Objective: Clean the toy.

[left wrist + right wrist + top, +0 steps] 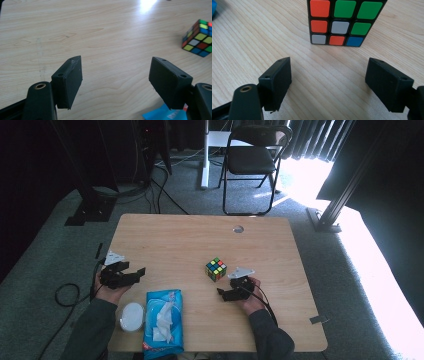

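A: What is seen in the high view?

B: One wooden bench is seen at mid-frame, with all four edges in sight. Bare wood is left across its upper half, broken by a single round hole near the far edge. One puzzle cube is set right of centre, well away from every edge. One blue wipes pack and one white round lid are placed at the lower left, by the near edge. One folding chair is seen on the floor at the top.

A: And the grippers there?

B: Two are counted. The left gripper is held at the left side, well apart from the cube. The right gripper is held just below and right of the cube.

A: The left gripper view?

B: The left gripper is shown with its jaws wide apart and nothing between them. Open wood is seen ahead. The cube is found at the right edge, off to the side of the jaws. A corner of the pack is seen at the bottom right.

A: The right gripper view?

B: The jaws of the right gripper are also spread apart and empty. The cube is placed straight ahead at top centre, near the jaws but untouched, with bare wood between.
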`<state>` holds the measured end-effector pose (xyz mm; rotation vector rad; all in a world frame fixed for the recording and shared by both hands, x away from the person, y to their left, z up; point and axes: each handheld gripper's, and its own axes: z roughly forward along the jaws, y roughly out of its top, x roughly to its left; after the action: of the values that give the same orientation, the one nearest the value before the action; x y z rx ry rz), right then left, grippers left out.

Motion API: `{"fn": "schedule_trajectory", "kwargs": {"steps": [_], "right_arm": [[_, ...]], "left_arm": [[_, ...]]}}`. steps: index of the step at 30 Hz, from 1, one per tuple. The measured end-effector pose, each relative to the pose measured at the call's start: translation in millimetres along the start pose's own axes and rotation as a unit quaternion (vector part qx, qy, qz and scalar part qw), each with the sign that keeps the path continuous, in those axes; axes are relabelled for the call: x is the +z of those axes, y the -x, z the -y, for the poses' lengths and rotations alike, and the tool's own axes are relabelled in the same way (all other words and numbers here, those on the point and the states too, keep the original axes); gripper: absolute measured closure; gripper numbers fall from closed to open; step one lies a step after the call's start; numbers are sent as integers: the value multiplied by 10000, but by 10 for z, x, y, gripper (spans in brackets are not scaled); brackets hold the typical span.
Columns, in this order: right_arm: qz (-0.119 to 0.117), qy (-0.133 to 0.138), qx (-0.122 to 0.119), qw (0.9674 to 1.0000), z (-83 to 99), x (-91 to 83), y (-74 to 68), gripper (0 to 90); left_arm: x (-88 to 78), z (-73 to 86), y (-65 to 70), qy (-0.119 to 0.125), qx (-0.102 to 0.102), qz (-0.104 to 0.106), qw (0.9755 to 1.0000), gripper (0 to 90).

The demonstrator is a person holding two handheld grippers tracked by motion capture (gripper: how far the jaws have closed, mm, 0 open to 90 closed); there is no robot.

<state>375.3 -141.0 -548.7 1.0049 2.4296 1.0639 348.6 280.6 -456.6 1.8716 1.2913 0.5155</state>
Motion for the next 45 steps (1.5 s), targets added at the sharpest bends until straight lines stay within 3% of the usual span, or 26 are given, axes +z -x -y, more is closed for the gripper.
{"fn": "schedule_trajectory", "kwargs": {"steps": [3,12,22,26,32,39,42,45], "right_arm": [[-2,-1,1,10000,0,0,-1,209],[-1,-1,2,10000,0,0,-1,208],[-1,0,1,10000,0,0,0,208],[-2,0,2,10000,0,0,-1,208],[0,-1,-3,10000,1,0,0,208],[0,-1,-2,10000,0,0,0,208],[0,-1,-2,10000,0,0,0,209],[0,-1,-1,10000,0,0,0,208]], "left_arm": [[-91,-32,78,52,107,182,9998,324],[-143,-12,152,-67,21,426,9991,339],[-196,34,299,-172,512,666,9963,338],[-219,53,383,-179,716,837,9938,338],[-241,70,472,-238,861,1031,9907,381],[-292,63,548,-231,1058,980,9893,389],[-312,66,580,-148,1012,984,9899,380],[-323,78,626,-148,1053,1110,9881,381]]}}
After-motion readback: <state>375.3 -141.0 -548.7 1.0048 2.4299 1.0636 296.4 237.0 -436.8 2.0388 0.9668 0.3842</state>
